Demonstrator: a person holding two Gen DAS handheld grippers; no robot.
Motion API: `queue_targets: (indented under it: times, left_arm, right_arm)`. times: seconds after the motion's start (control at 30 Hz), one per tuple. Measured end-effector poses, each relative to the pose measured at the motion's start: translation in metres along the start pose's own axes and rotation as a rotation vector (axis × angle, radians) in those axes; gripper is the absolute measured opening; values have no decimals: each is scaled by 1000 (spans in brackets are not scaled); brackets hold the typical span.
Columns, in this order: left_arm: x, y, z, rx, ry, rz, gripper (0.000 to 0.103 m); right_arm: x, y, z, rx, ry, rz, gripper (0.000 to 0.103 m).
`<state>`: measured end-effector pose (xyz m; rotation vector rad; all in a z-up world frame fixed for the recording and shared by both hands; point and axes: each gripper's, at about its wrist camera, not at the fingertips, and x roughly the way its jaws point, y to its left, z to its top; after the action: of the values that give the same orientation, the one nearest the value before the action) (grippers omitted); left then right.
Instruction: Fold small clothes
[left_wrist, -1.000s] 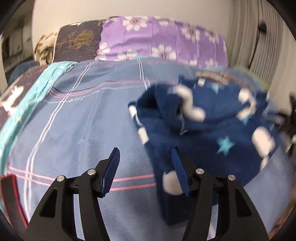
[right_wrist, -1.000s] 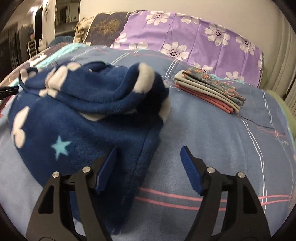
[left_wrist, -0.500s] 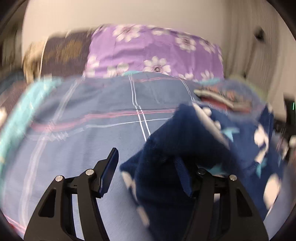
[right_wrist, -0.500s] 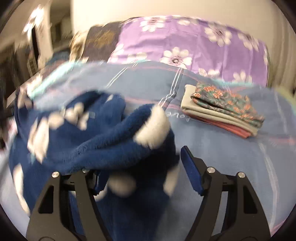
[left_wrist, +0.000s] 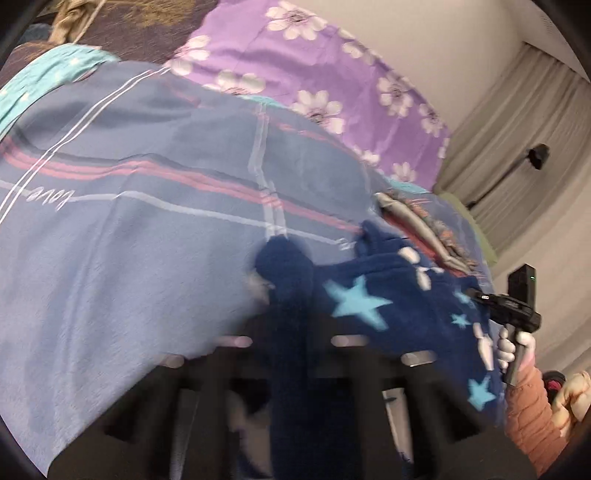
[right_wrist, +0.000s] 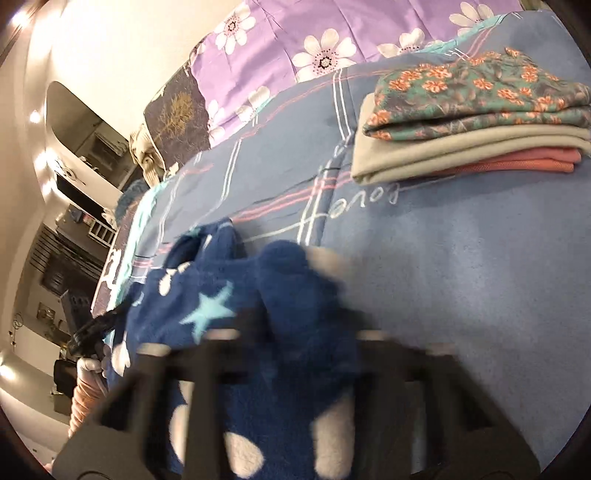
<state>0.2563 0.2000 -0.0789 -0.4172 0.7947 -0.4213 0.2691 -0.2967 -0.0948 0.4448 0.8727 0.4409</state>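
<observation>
Both tongs now grip the lifted fleece; views blurred.

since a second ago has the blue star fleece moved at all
Yes. The blue star fleece has been lifted toward the folded clothes stack.

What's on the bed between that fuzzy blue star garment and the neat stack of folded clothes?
Nothing but bare bedsheet separates the garment from the stack, as the right wrist view shows.
</observation>
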Motion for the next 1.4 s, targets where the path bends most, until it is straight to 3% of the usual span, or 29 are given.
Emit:
queue_targets:
  times: [0.1,0.17,0.27,0.37,0.47,0.57,0.77,0.9,1.07,1.13,1.17,1.2,1.23,1.4]
  left_arm:
    - [-30,-23,6,82,-121,-61,10]
    - [-44,-33,14,111,-172,-56,9]
    - [-49,-42,31,142,-210,3,9]
    - [-19,-37,37,172,-134,139,10]
    - [24,-18,23,134,23,234,12]
    - [24,-12,6,139,37,245,23]
    - [-20,-28,-19,199,1,227,31]
    - [-61,-55,-38,223,-74,164,34]
    - [-70,-99,-66,309,-82,88,44]
    - [-51,-105,-90,337,0,142,45]
    - [-31,-100,-109,340,84,201,45]
    - [-24,-96,-124,354,72,220,45]
    - [-28,-96,-136,389,1,222,46]
    - [-41,-97,-137,336,-2,240,45]
  right_arm:
    - [-33,25,2,-97,-108,50,13]
    - [-57,39,8,-129,-187,84,13]
    - [-57,49,23,-154,-218,12,14]
    - [-14,35,29,-129,-104,-151,30]
    - [23,10,10,-55,19,-277,33]
    - [5,3,-5,-35,-17,-239,33]
    - [-69,12,-34,-103,-73,-194,34]
    - [-93,21,-74,-155,-57,-168,34]
    - [-97,29,-121,-156,-19,-75,34]
    - [-88,32,-139,-184,1,-113,34]
    - [-82,32,-147,-202,5,-153,34]
    - [-79,32,-154,-225,-6,-178,34]
    - [-80,34,-161,-249,-39,-187,34]
    - [-97,35,-163,-223,-77,-177,43]
